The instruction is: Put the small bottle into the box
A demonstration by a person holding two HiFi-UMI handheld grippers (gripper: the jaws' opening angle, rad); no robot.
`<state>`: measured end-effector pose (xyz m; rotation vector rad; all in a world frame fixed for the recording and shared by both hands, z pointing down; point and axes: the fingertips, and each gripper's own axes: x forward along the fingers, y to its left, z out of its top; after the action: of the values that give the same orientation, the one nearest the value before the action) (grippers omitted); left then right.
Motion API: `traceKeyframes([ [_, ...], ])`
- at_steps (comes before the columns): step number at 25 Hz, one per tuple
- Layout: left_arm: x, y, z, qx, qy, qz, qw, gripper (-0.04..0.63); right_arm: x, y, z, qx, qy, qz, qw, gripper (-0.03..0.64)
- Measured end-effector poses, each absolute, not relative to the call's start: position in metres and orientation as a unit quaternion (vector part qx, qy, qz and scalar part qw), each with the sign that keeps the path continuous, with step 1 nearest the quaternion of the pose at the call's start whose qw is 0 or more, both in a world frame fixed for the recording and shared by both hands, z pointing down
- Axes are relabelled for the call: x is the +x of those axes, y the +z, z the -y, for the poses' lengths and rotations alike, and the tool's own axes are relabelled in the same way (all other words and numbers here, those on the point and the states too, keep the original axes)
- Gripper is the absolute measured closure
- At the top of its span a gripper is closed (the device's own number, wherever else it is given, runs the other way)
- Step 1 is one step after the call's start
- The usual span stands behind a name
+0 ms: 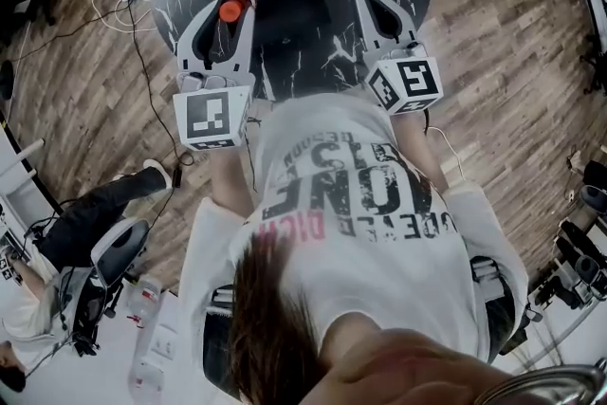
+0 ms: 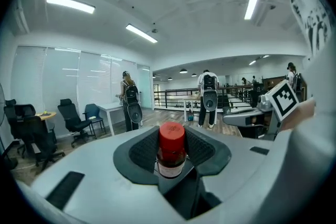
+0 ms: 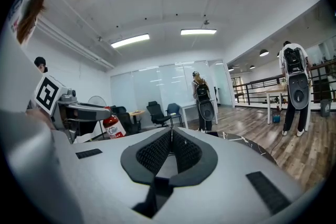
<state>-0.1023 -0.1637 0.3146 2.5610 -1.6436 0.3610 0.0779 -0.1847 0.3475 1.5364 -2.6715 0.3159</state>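
Standing upright, cap-up, the small bottle (image 2: 171, 159) is clamped in left gripper (image 2: 171, 136) jaws; right gripper (image 3: 170, 136) jaws together.

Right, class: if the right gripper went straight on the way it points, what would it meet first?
Probably nothing near: beyond the shut right gripper the way looks free, with the marble table below and to one side. Depth is unclear.

Office: swivel chairs (image 2: 73, 117), desks (image 2: 109, 108)
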Motion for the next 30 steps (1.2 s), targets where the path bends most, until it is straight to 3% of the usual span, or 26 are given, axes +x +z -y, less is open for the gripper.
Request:
traceKeyframes([
  [30,-0.084,0.386,0.192,0.852,0.107,0.496,0.133,0.454,0.087,0.374,0.188,0.515,0.124,0.846,0.057,0.614],
])
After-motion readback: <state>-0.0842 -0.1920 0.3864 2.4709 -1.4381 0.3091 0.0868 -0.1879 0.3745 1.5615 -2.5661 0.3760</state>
